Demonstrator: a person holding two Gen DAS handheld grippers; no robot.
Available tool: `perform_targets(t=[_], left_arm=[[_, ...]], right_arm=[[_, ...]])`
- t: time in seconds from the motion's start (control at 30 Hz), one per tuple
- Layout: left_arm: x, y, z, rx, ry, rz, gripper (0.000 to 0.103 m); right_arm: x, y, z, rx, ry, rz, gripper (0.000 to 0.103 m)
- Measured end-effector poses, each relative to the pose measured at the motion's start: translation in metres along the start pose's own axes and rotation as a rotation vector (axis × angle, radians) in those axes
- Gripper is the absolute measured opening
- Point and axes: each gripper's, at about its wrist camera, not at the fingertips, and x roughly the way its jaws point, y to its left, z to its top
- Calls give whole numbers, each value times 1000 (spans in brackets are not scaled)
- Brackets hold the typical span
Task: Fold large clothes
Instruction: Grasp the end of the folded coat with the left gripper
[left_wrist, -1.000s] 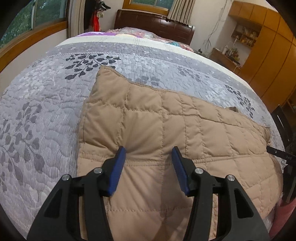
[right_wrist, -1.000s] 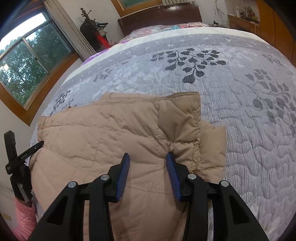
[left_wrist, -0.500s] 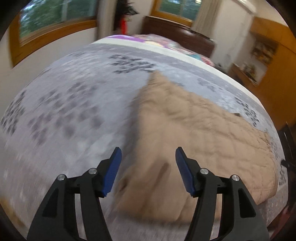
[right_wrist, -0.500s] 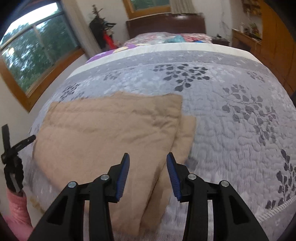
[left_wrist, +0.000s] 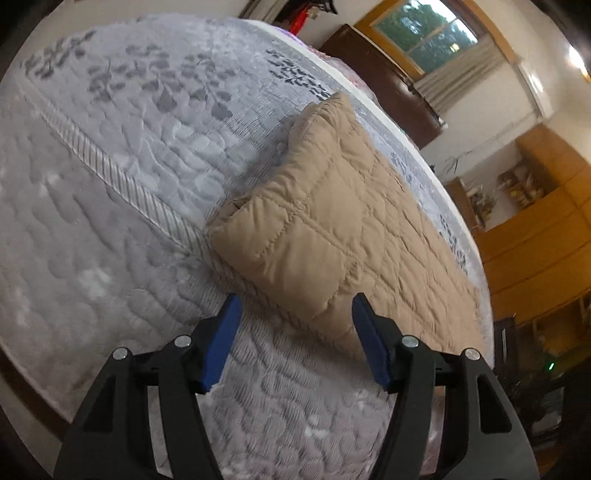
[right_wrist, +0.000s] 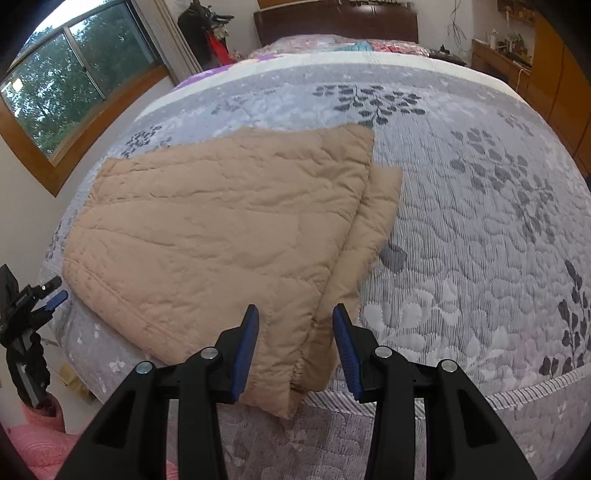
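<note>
In the left wrist view, the left tool (left_wrist: 295, 339) hangs with its blue pads spread wide and nothing between them, above the grey leaf-patterned bedspread (left_wrist: 122, 206) near the foot edge of the bed. The tan quilted jacket (left_wrist: 332, 236) lies folded flat on that bedspread, its nearest puffy corner just ahead of the pads at about 12 o'clock and the rest running away toward 2 o'clock. A dark wooden headboard (left_wrist: 388, 85) stands at 1 o'clock, and orange-brown cabinets (left_wrist: 535, 236) fill the 3 o'clock side. In the right wrist view, the right tool (right_wrist: 295, 343) is likewise parted and empty, poised over the near corner of the tan quilted jacket (right_wrist: 207, 236), where a narrower lower layer sticks out past the top layer toward 2 o'clock. The garment spreads from 12 to 10 o'clock on the bedspread (right_wrist: 472, 221). The left tool (right_wrist: 44, 295) shows at 9 o'clock, just off the jacket's far corner. A window (right_wrist: 62, 88) sits at 10 o'clock.
</note>
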Motion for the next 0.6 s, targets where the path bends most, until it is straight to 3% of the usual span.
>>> perform_targets(t=[0.17,0.5,0.6], left_arm=[[21,6,4,-70,9,-35,62],[29,7,14,-114,-45,-71,63],[31,5,16,-113,-59,-70,49]], right_arm=[[10,-7,0,24,18,7,42],[22,-6,1,24,44,-5,42],[24,-6,1,26,48,-7,42]])
